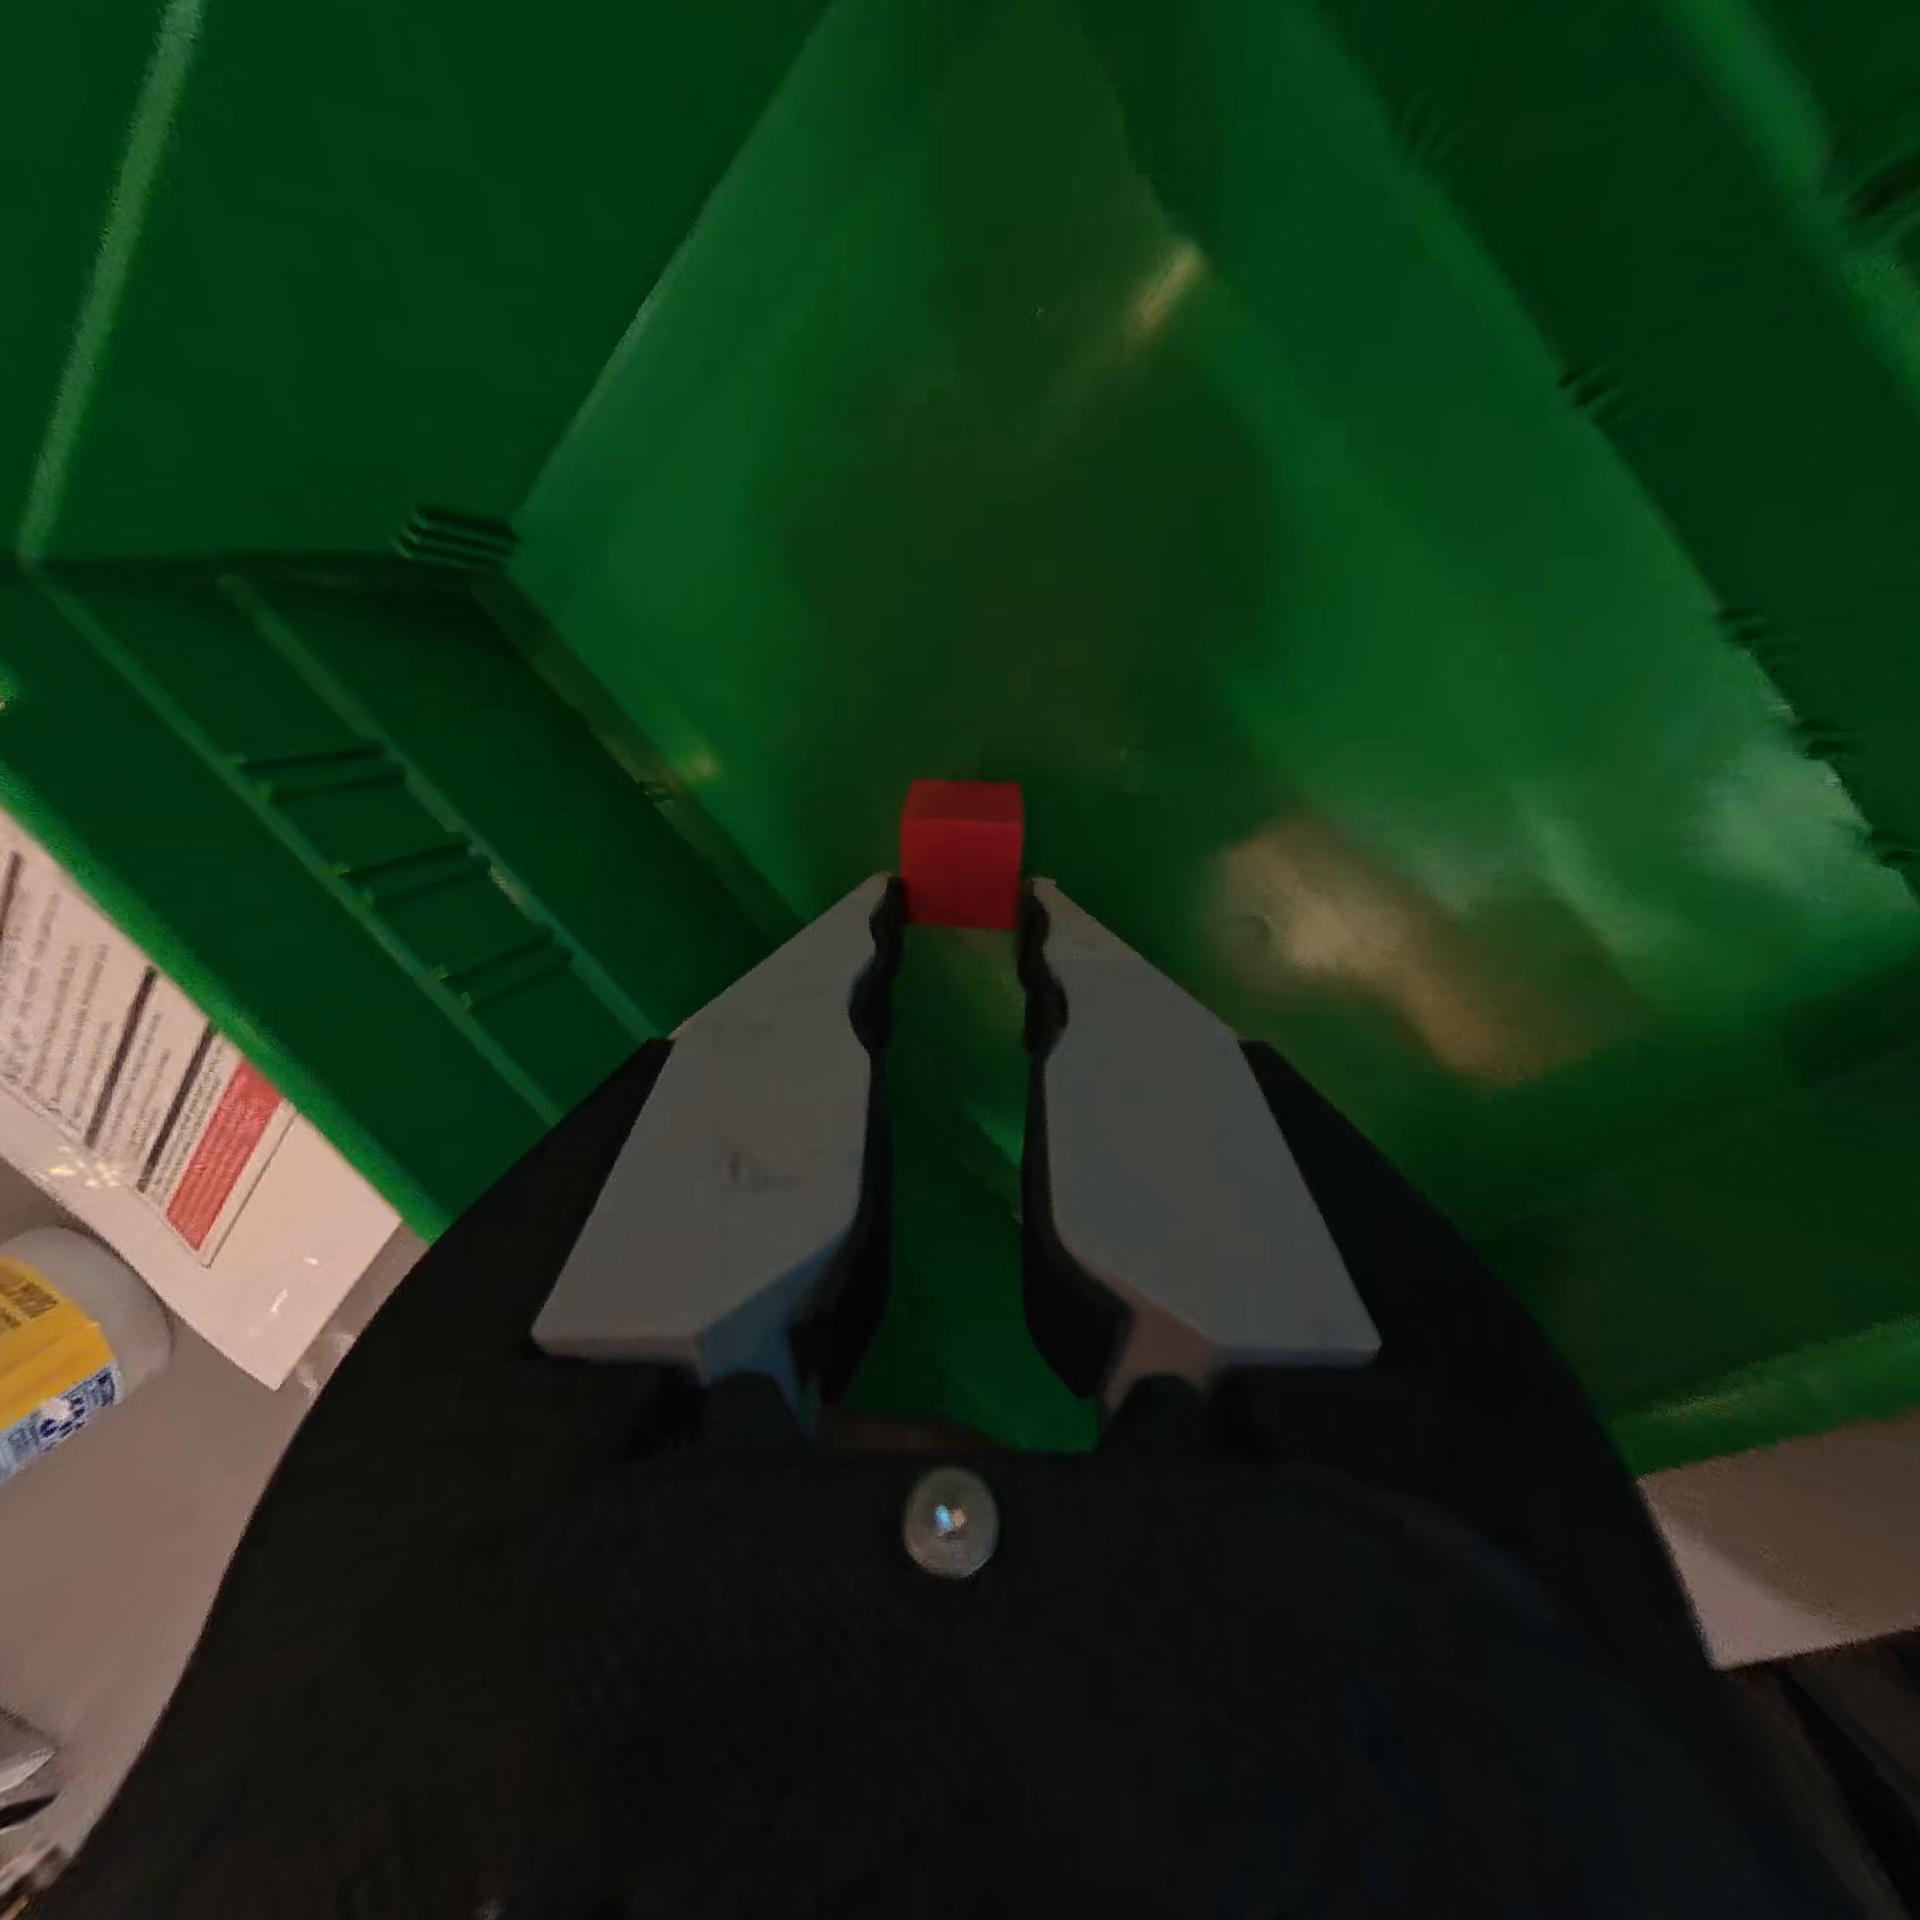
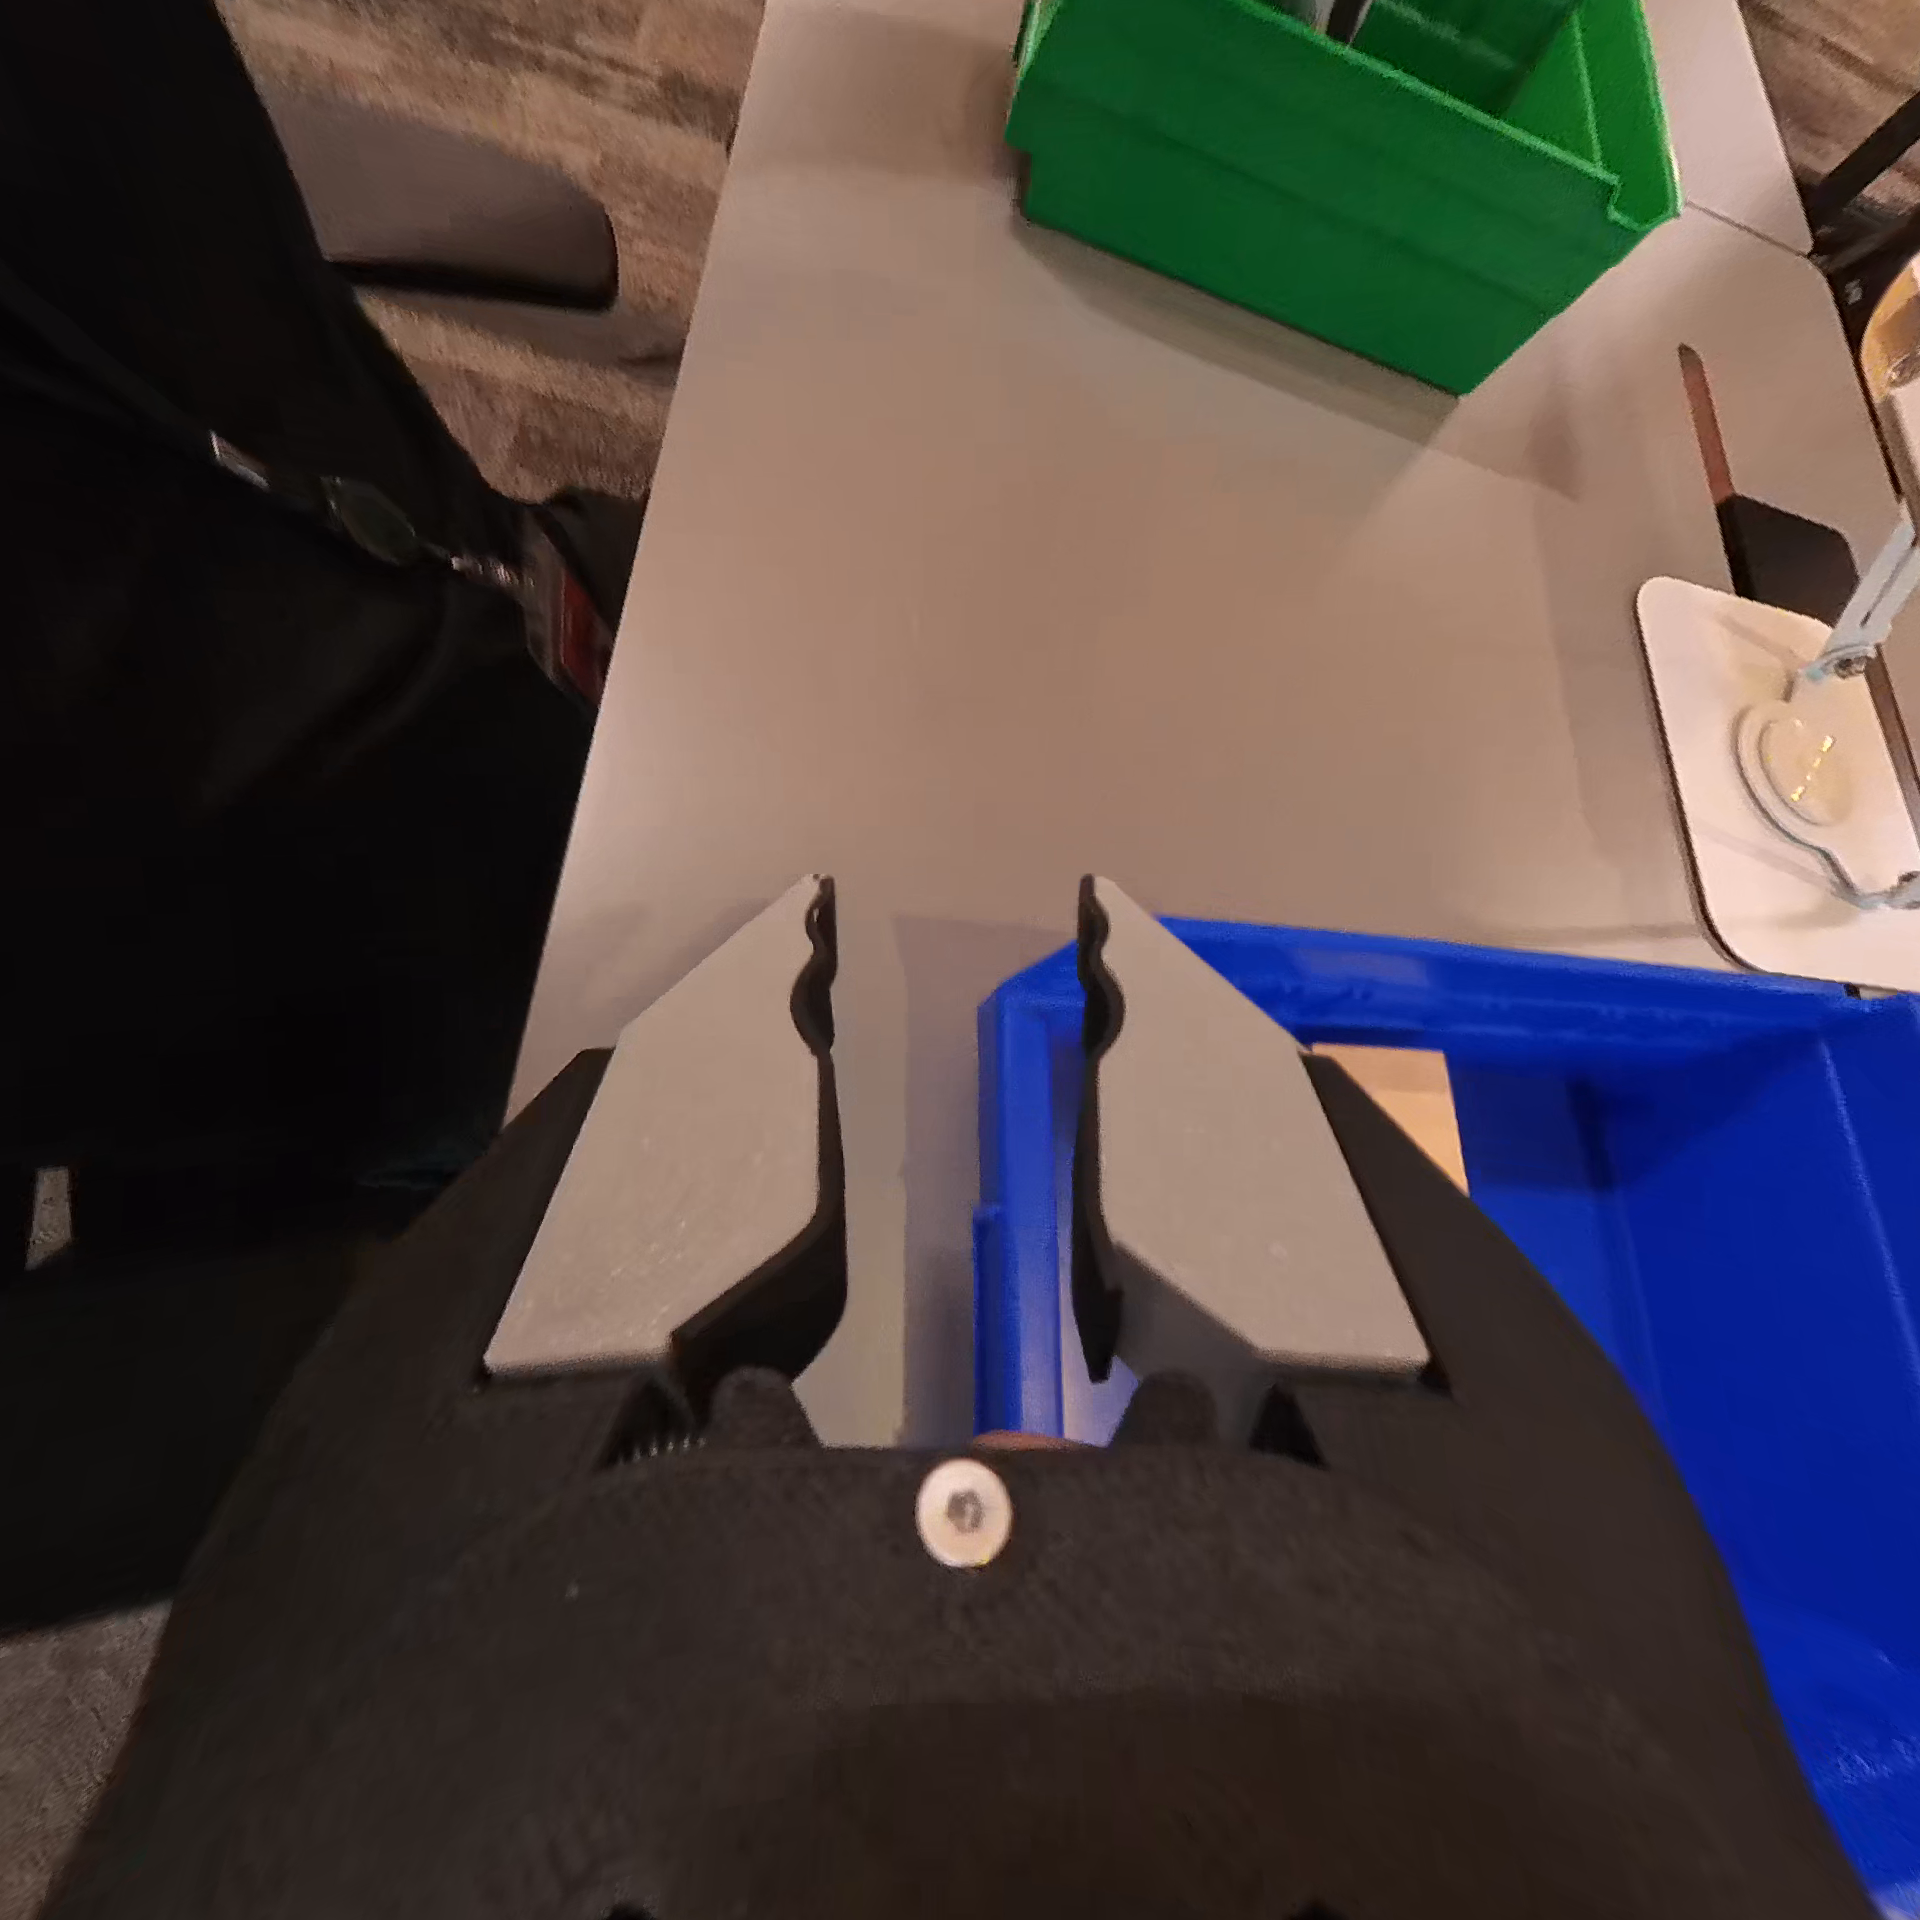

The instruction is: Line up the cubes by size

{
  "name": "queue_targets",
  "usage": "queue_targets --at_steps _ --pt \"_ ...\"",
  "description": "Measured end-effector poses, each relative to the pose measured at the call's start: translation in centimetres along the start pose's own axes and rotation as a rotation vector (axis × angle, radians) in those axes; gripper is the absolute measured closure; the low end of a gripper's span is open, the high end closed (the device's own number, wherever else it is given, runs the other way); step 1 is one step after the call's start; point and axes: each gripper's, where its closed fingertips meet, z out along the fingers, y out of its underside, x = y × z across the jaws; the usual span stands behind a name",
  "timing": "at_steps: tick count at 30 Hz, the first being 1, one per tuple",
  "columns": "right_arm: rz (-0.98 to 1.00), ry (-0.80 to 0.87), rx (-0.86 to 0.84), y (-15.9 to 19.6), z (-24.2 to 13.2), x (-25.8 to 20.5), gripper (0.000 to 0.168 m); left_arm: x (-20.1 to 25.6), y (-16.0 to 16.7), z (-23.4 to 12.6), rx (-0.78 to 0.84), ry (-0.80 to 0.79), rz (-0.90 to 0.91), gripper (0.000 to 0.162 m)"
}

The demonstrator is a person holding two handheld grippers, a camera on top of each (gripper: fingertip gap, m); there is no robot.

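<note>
1. Nearest the left wrist camera, the left gripper [image 1: 958, 902] pinches a small red cube [image 1: 961, 854] between its fingertips inside the green bin [image 1: 1039, 436], probably to lift it out for lining up.
2. Only the right wrist view shows the right gripper [image 2: 954, 902], jaws apart and empty, over the blue bin [image 2: 1714, 1195] corner at the table [image 2: 1039, 623] edge.

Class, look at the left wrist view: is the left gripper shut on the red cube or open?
Shut on it. The left gripper has its two fingertips pressed against opposite sides of the red cube, held over the green bin.
</note>
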Motion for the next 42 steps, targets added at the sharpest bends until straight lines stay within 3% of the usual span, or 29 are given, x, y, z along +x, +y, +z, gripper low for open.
queue_targets --at_steps 4,8,12,15,18,19,21,23,26,32,38,42 --pt "0.105 0.007 0.081 -3.0 1.8 0.5 0.121 1.3 -1.4 -2.2 0.161 -0.041 -0.009 0.142" --pt "0.272 -0.010 0.225 -7.9 3.9 1.7 0.119 3.8 -3.8 -6.4 0.423 -0.096 0.018 0.143" --pt "0.586 -0.292 0.457 -13.8 6.2 1.6 0.121 9.7 -7.7 -13.5 0.789 -0.129 0.122 0.143" --pt "0.798 -0.533 0.563 -16.5 8.3 2.5 0.120 16.9 -10.2 -18.7 1.056 -0.136 0.302 0.143" --pt "0.874 -0.599 0.651 -18.0 10.1 4.0 0.137 23.1 -11.6 -21.6 1.216 -0.123 0.422 0.143" --pt "0.887 -0.607 0.677 -18.5 10.5 4.2 0.135 24.3 -11.9 -22.2 1.250 -0.145 0.442 0.143" --pt "0.910 -0.630 0.665 -19.1 11.5 3.9 0.122 26.1 -12.4 -22.9 1.298 -0.148 0.458 0.143" --pt "0.905 -0.654 0.655 -19.6 12.1 3.3 0.120 27.4 -12.7 -23.1 1.326 -0.134 0.467 0.143" --pt "0.886 -0.680 0.675 -20.3 12.1 2.7 0.137 28.2 -12.8 -23.4 1.364 -0.124 0.460 0.143" --pt "0.875 -0.771 0.706 -21.1 11.9 1.7 0.147 28.6 -13.4 -23.3 1.386 -0.088 0.433 0.143" --pt "0.863 -0.719 0.692 -20.2 11.9 2.0 0.150 28.8 -13.8 -22.5 1.357 -0.061 0.410 0.142" --pt "0.801 -0.575 0.659 -18.6 9.4 3.3 0.150 28.5 -13.5 -22.7 1.367 -0.027 0.320 0.149"
